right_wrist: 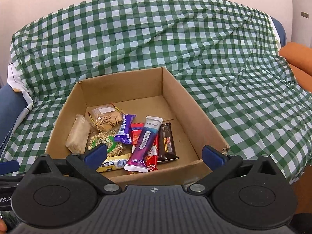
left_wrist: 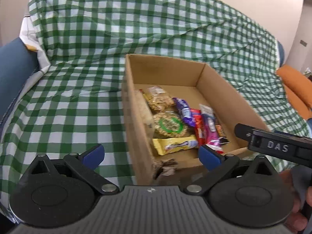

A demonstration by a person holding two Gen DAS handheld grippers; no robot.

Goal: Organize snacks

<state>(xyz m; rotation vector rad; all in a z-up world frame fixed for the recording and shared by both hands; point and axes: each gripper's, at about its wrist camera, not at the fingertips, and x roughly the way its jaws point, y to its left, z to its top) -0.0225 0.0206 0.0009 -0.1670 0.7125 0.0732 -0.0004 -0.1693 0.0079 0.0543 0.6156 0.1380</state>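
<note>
snacks (right_wrist: pixel 136 140) all lie inside the cardboard box (right_wrist: pixel 195 105), none outside it, so we judge sorting nearly done, both tools (left_wrist: pixel 151 156) (right_wrist: pixel 154 156) spread and empty.

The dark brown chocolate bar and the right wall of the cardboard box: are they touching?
Apart. In the right wrist view, bare box floor shows between the dark brown chocolate bar and the right wall of the cardboard box along the bar's whole length.

Snacks (right_wrist: pixel 124 136) lie in box (right_wrist: pixel 195 105) on cloth (right_wrist: pixel 243 97)
</note>
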